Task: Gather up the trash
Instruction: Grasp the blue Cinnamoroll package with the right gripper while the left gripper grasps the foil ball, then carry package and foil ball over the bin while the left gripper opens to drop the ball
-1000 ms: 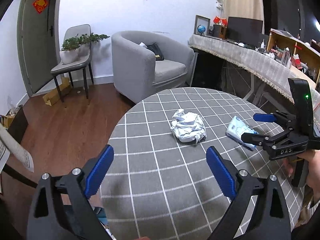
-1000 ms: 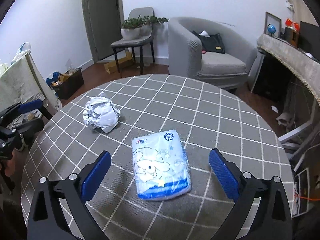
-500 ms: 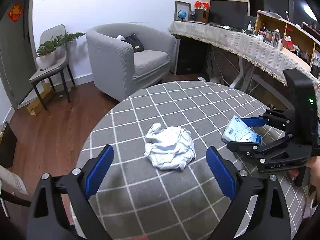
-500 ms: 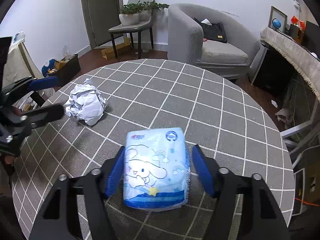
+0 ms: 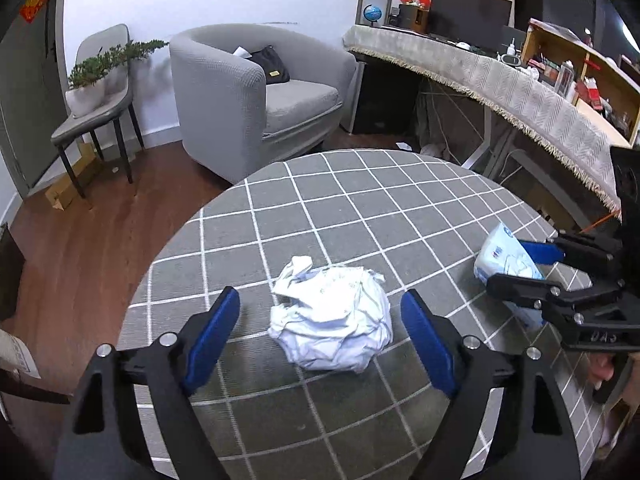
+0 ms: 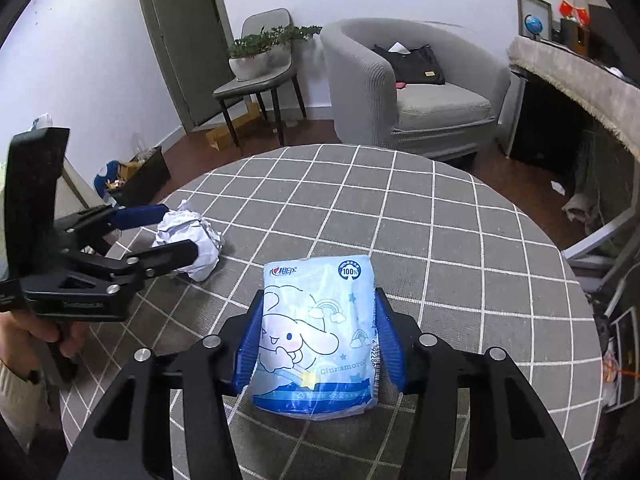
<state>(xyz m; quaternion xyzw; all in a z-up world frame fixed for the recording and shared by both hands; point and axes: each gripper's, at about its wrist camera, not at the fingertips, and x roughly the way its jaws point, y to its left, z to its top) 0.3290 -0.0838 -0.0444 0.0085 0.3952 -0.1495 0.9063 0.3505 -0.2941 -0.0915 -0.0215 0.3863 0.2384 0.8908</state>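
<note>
Right tool (image 6: 316,344) clamped on the blue tissue pack (image 6: 318,336), blue pads pressed flat on its two long sides, so the grip runs across the short width. Pack's long axis runs 6 to 12 o'clock in the right wrist view, printed top with the "100%" badge pointing to 12, away from the tool. The grip is low on the pack, near its 6 o'clock end; the far end sticks out past the pads. Pack looks soft, and the sides bulge a bit under the pads. Can't tell if it is lifted or resting on the tabletop (image 6: 460,240).

Left tool (image 5: 320,340) spread wide, pads apart at 9 and 3 o'clock of the crumpled paper ball (image 5: 332,320), not touching it. It straddles the ball, likely lined up to close on it. Ball is roughly round with no clear long axis; one loose flap pokes toward 11 o'clock. It sits on the grey checked tabletop near the 9 o'clock edge in the right wrist view, well apart from the pack.

No bin in view.
</note>
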